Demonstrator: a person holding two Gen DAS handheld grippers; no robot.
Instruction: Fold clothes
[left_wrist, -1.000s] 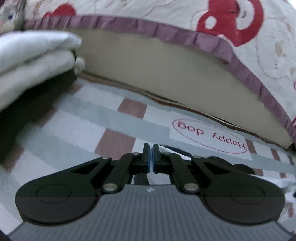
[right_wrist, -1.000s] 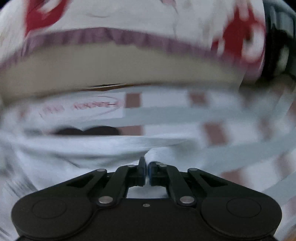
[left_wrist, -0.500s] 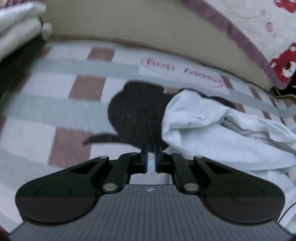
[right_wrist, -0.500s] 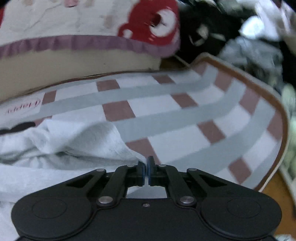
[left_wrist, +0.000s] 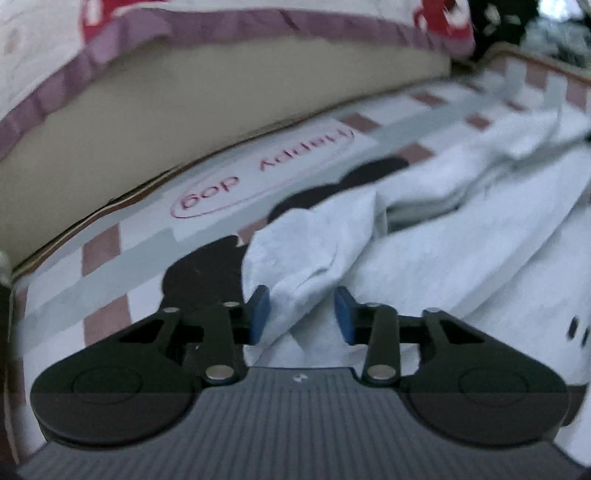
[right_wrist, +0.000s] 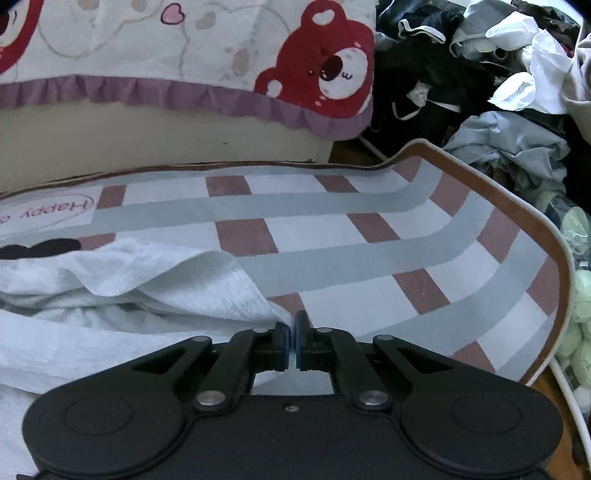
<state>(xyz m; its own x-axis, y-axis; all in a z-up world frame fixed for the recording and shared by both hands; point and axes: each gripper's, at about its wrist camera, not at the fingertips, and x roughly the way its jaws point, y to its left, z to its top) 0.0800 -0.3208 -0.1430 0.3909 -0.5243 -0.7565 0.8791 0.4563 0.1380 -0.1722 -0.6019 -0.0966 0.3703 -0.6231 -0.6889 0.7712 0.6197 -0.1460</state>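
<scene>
Taking hold of the garment's two ends

Lying crumpled on the checked grey, white and brown rug (right_wrist: 332, 236), beside the beige bed base: the white textured cloth garment (left_wrist: 461, 258). Left hand-held gripper (left_wrist: 301, 314) spread wide, blue pads (left_wrist: 260, 314) either side of a raised fold, not yet pinching. Right hand-held gripper (right_wrist: 291, 341) clenched at the garment's corner; whether cloth sits between the pads, cannot tell. Probably the grasping step before spreading flat. Next: closing the left on the fold, then lifting both together.
</scene>
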